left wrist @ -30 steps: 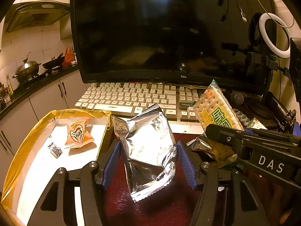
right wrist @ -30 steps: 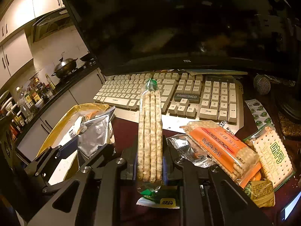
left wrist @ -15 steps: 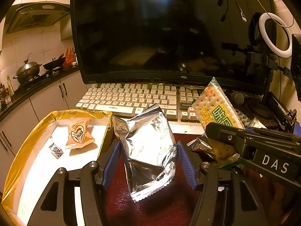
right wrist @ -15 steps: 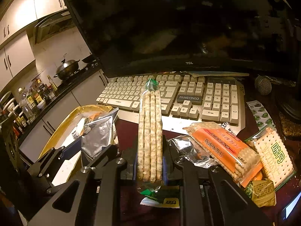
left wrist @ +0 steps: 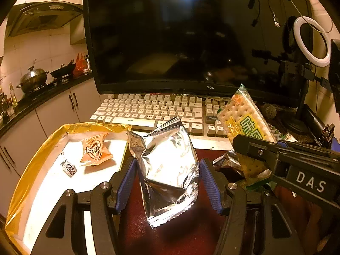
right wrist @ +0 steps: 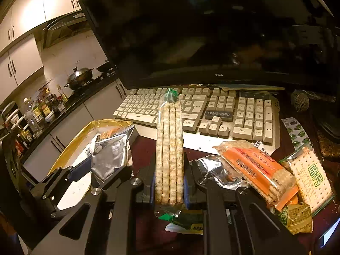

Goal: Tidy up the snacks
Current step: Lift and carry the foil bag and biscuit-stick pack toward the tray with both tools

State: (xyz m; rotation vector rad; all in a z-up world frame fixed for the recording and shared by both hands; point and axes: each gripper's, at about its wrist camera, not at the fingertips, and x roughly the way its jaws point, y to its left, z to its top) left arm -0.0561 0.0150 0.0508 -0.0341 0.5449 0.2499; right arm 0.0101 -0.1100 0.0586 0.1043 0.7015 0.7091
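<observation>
Snacks: two held, two in the tray, the rest loose on the counter [left wrist: 180, 238].

**Held.** Foil bag [left wrist: 167, 170] upright between the pads of the left tongs [left wrist: 167, 182], closed narrowly on its sides, just beside the tray [left wrist: 31, 159]. Cracker pack [right wrist: 170, 155] seen edge-on in the right tongs [right wrist: 169, 182], clamped near its lower end and standing over the counter in front of the keyboard [right wrist: 212, 110].

**Risks, as judged.**
- Slipping of the foil bag: slick film and puffy sides, so little purchase for the pads.
- Crushing of the crackers: brittle contents under a firm clamp near one end, the long upper part left free to lever.
- Collision of the two tongs: working close together, both probably heading for the same tray.
- Landing on the tray's gold rim instead of inside, then tipping back onto the counter.

**Counts.**
- Tongs: two.
- Tray: one, holding two items, an orange packet [left wrist: 95, 150] and a small sachet [left wrist: 68, 167].
- Held snacks: two.
- Loose on the counter, right of the tongs: orange pack [right wrist: 255, 167], green-lettered pack [right wrist: 310, 174], crumpled foil wrapper [right wrist: 216, 170], gold-green packet [right wrist: 297, 216], and a green packet [right wrist: 184, 223] under the right tongs; five visible, perhaps more hidden beneath.
- Keyboard: one.
</observation>
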